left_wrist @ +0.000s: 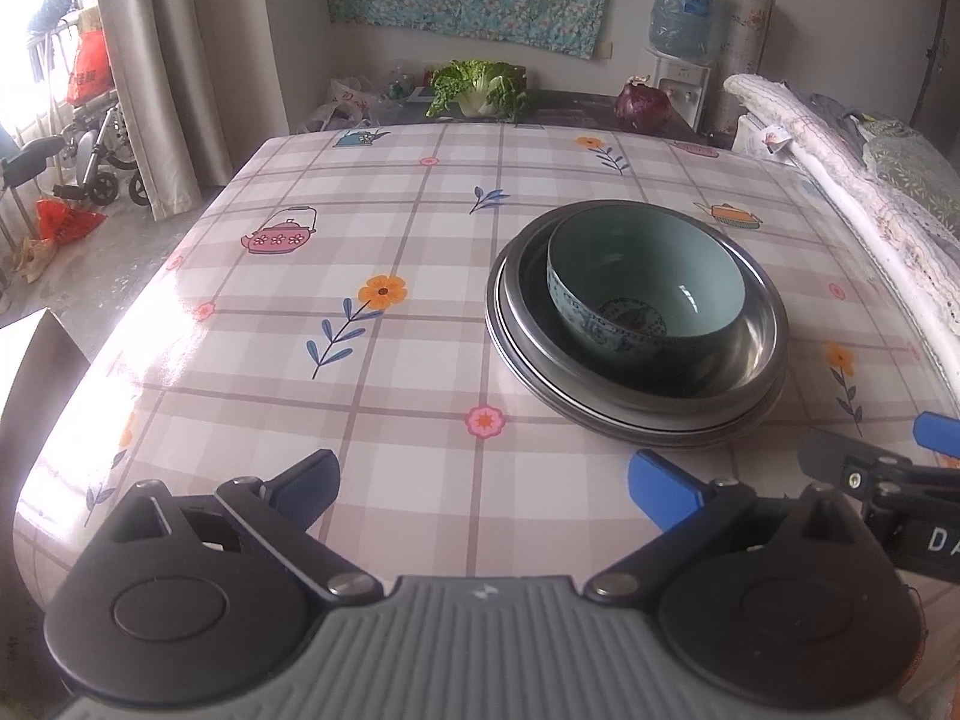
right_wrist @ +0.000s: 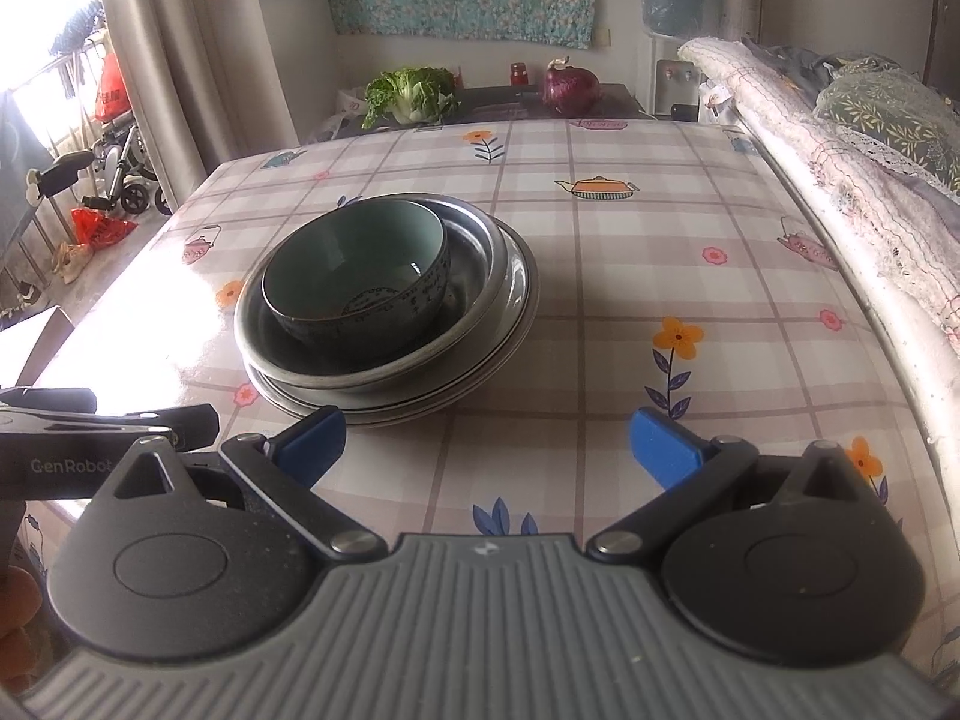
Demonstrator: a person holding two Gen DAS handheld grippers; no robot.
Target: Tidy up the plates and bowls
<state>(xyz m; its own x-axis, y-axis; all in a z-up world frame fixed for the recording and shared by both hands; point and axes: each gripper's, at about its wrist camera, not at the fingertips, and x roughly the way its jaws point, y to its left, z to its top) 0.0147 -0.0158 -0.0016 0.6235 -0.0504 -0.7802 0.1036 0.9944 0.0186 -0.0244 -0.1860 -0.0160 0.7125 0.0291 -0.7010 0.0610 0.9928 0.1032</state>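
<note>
Hovering low over the near edge of the checked tablecloth [left_wrist: 384,228], the left gripper [left_wrist: 486,489] has its fingers spread wide and empty. Right of it, ahead, sits the stack — a glazed ceramic bowl [left_wrist: 648,282] nested in a steel basin [left_wrist: 762,330] atop metal plates [left_wrist: 522,354]. The right gripper [right_wrist: 487,444] is likewise released, holding nothing, near the stack's front edge. That bowl looks heavy, slick and breakable — pinching its rim wall seems safest; the plates' thin lips look slippery.
</note>
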